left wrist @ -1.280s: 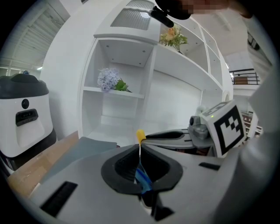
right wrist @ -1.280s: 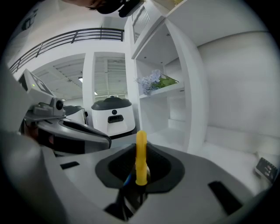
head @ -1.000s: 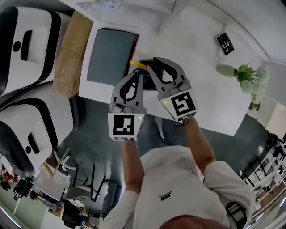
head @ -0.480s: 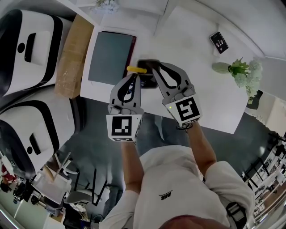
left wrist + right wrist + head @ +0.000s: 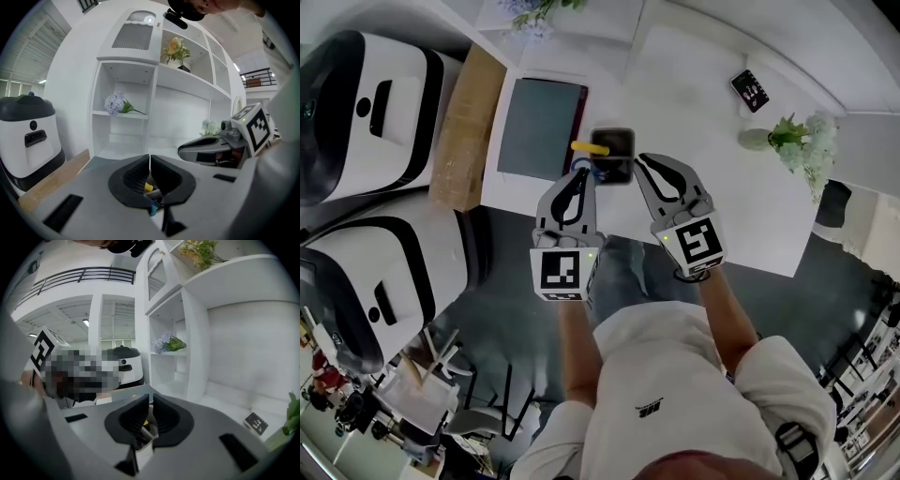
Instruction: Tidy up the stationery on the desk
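**Both grippers shut, just short of the pen pot**

The left gripper [image 5: 150, 158] has its jaws pressed together on nothing, and so has the right gripper [image 5: 151, 404]. Both point at the one dark pen pot [image 5: 623, 134]. One yellow marker [image 5: 581, 146] lies crosswise at the pot's left rim, nearest the left jaws. One blue pen [image 5: 584, 170] shows beside them. One grey notebook [image 5: 542, 128] lies left of the pot.

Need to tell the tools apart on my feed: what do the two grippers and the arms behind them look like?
Both the left gripper and right gripper have grey bodies, black ribbed pads and a cube with black-and-white square markers, plus a small green light. The person wears a white short-sleeved T-shirt.
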### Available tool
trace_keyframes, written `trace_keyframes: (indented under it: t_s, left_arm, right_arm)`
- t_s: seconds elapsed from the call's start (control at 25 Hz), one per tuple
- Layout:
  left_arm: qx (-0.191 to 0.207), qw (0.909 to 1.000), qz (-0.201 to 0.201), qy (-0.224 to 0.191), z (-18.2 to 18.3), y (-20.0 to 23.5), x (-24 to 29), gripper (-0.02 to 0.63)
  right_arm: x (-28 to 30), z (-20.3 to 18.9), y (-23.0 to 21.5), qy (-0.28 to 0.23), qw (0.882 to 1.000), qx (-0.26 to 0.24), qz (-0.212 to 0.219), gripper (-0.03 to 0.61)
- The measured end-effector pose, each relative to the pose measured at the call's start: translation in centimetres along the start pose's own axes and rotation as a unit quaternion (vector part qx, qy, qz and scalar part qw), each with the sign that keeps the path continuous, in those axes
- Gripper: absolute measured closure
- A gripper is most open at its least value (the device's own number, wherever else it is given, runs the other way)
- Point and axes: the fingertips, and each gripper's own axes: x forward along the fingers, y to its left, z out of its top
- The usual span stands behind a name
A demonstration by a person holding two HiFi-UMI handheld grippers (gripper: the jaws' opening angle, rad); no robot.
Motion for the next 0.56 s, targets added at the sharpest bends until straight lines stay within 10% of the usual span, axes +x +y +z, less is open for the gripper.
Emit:
trace_keyframes:
  t_s: [0.56]
  left_arm:
    - [0.009, 0.9999, -0.005, -0.005, 0.5, -0.8, -3.0, 0.614]
  right_arm:
    - [-2.7, 0.5, 2.0, 0.004, 1.0, -0.006, -0.005, 0.571]
